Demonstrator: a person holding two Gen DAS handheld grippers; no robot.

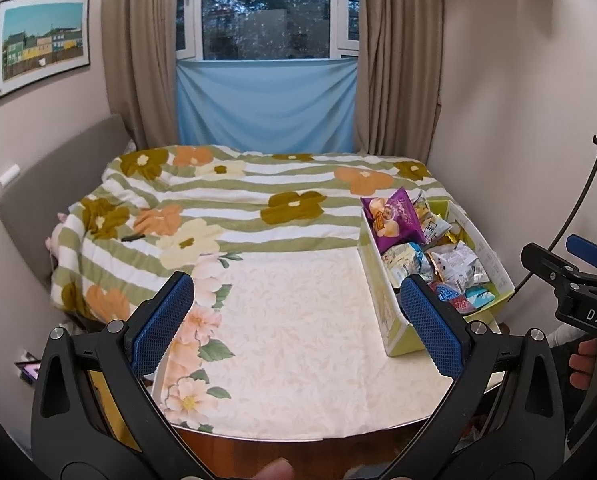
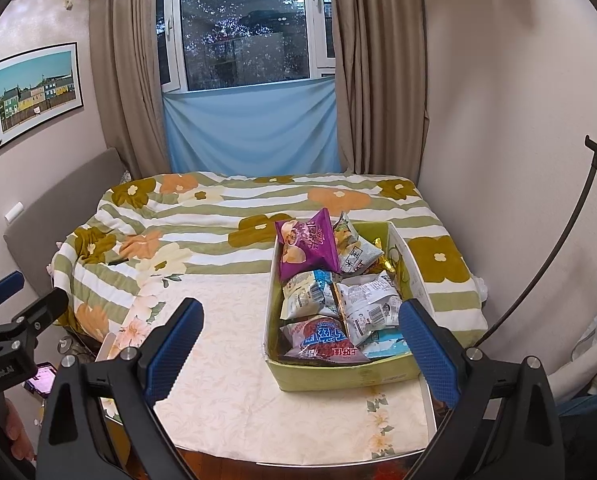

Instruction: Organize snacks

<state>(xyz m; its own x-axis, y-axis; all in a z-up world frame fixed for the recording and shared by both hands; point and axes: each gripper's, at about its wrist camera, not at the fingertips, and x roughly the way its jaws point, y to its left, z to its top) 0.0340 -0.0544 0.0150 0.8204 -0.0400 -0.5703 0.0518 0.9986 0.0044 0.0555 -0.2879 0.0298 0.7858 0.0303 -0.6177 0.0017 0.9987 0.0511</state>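
A green cardboard box stands on the right side of the table, filled with several snack packets. A purple chip bag leans upright at its far end, and a red and blue packet lies at the near end. In the left wrist view the same box sits right of centre with the purple bag. My left gripper is open over the bare cloth, empty. My right gripper is open too, held short of the box's near wall, with nothing between its fingers.
The table carries a cream cloth with a flower border. Beyond it lies a bed with a green-striped floral quilt, under a window with curtains. A wall rises close on the right. A phone lies low at the left.
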